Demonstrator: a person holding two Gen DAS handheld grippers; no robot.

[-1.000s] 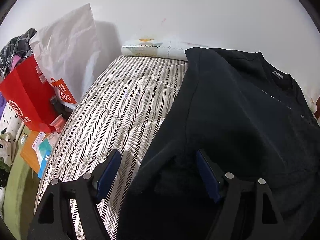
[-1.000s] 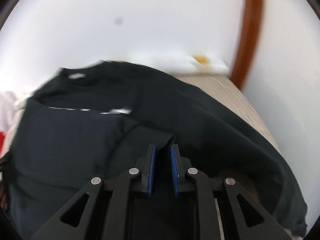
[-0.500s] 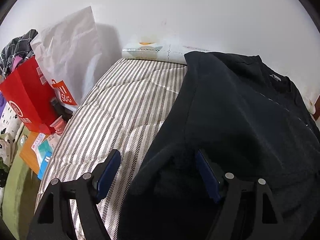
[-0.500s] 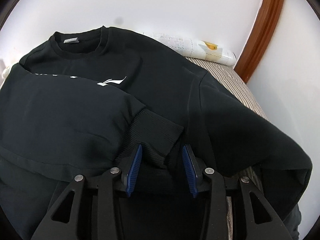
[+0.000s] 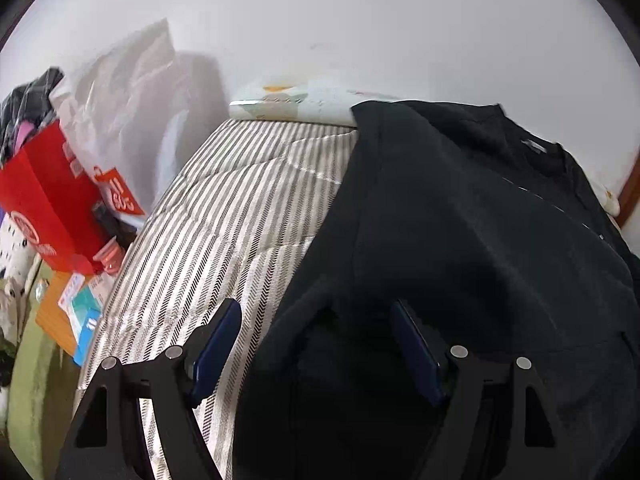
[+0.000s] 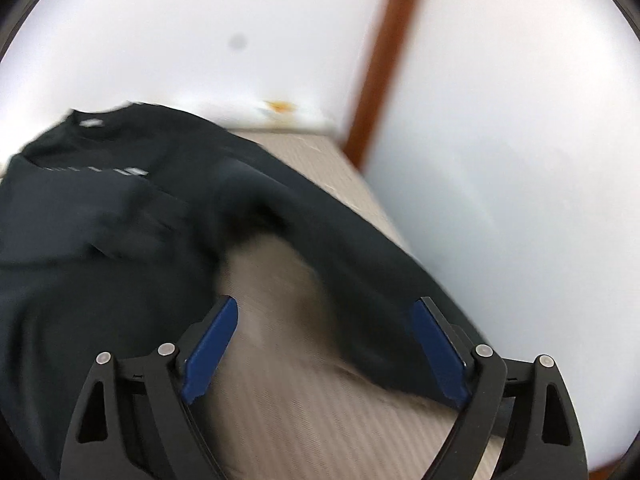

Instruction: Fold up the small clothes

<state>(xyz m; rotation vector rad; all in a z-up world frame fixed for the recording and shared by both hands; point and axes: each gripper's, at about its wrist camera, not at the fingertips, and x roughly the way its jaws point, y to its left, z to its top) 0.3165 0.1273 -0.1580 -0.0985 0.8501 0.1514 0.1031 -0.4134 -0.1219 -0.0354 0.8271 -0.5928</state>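
Note:
A black sweatshirt (image 5: 460, 216) lies on a striped bed cover (image 5: 240, 216), collar toward the far wall. My left gripper (image 5: 316, 344) is open, its jaws wide apart over the sweatshirt's near left edge, with dark cloth bunched between them. In the right wrist view the sweatshirt (image 6: 120, 208) fills the left side and one sleeve (image 6: 360, 280) runs down to the right. My right gripper (image 6: 326, 344) is open and empty above bare bed cover (image 6: 304, 412), between the sweatshirt's body and that sleeve. The right view is blurred.
A rolled pale mat (image 5: 296, 104) lies along the far wall. A red bag (image 5: 48, 204), a white plastic bag (image 5: 132, 120) and small boxes (image 5: 76, 312) stand left of the bed. A brown wooden post (image 6: 388, 52) rises at the far right beside the wall.
My right gripper let go of the folded sleeve cuff, opened wide and swung right over bare bed cover. The left gripper stayed open and shifted only slightly.

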